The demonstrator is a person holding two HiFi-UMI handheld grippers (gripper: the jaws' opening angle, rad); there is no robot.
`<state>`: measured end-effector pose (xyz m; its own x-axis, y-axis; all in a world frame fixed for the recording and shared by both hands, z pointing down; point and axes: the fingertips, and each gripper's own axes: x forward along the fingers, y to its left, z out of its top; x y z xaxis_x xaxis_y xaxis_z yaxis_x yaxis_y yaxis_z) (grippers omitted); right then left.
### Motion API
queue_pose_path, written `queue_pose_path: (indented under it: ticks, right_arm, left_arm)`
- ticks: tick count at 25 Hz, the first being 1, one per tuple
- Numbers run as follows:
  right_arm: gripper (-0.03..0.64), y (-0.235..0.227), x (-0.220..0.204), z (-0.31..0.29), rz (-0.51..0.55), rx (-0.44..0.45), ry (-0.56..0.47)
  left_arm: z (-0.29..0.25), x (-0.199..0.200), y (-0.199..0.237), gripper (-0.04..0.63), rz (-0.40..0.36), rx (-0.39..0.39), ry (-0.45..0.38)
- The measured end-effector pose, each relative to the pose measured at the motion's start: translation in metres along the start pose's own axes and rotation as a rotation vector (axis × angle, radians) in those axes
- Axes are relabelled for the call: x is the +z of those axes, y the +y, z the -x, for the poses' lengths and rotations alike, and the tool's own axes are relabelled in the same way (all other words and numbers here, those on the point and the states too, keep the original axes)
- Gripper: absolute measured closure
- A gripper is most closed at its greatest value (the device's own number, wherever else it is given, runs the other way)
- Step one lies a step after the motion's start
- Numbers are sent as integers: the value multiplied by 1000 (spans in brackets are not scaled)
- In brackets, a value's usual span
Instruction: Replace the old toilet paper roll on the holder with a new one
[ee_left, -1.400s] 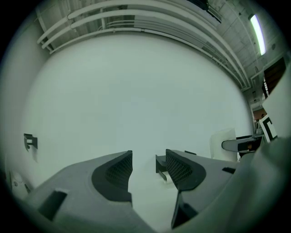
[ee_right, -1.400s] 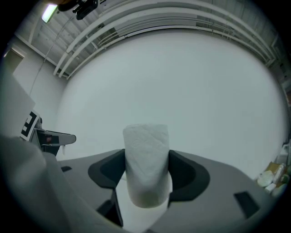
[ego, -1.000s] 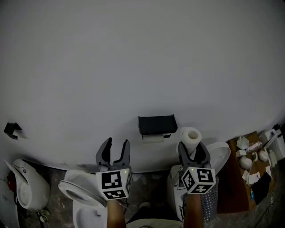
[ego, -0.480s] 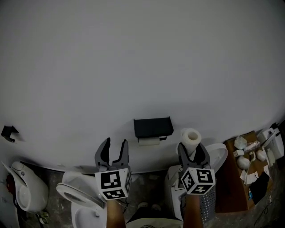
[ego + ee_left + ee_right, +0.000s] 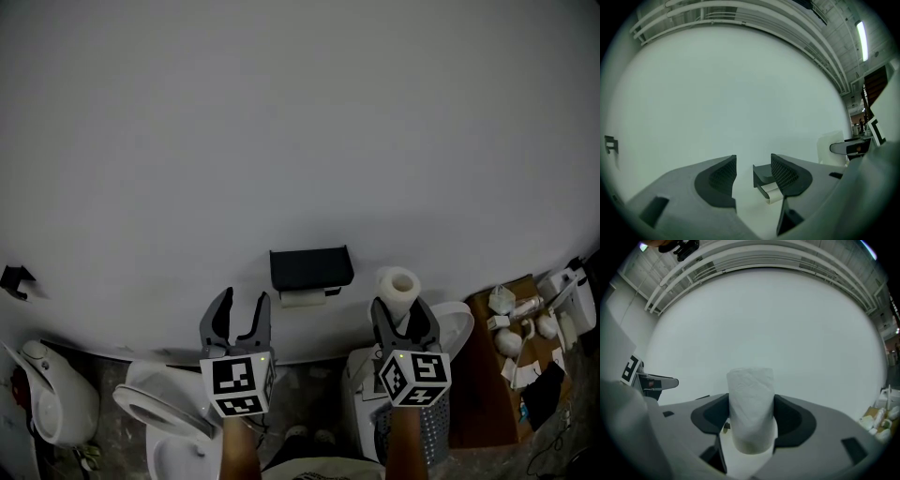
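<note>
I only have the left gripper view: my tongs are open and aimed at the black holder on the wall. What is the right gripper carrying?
Observer: The right gripper has its tongs shut on the new roll, which stands upright between them.
Operator: Where is that roll relative to the holder?
Observer: In the head view it is to the right of the holder and slightly lower, not touching it.
Operator: What is underneath my gripper?
Observer: A white toilet stands on the floor below the left gripper.

On wall (image 5: 300, 141), holder (image 5: 311, 268) — new roll (image 5: 398, 291) to its right
</note>
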<state>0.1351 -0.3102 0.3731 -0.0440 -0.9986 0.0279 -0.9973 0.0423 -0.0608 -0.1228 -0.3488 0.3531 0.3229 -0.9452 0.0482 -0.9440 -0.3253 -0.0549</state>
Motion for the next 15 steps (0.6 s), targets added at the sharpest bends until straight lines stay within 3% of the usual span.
queue_pose_path:
  ticks: [4, 9, 15]
  right_arm:
    - [337, -4, -1, 0, -1, -1, 4]
    - [337, -6, -2, 0, 10, 3, 9]
    - [337, -7, -9, -1, 17, -6, 22]
  left_arm:
    - [-3, 0, -6, 383, -79, -9, 19]
    - [-6, -7, -10, 383, -282, 30, 75]
    - [-13, -24, -11, 383, -645, 114, 158]
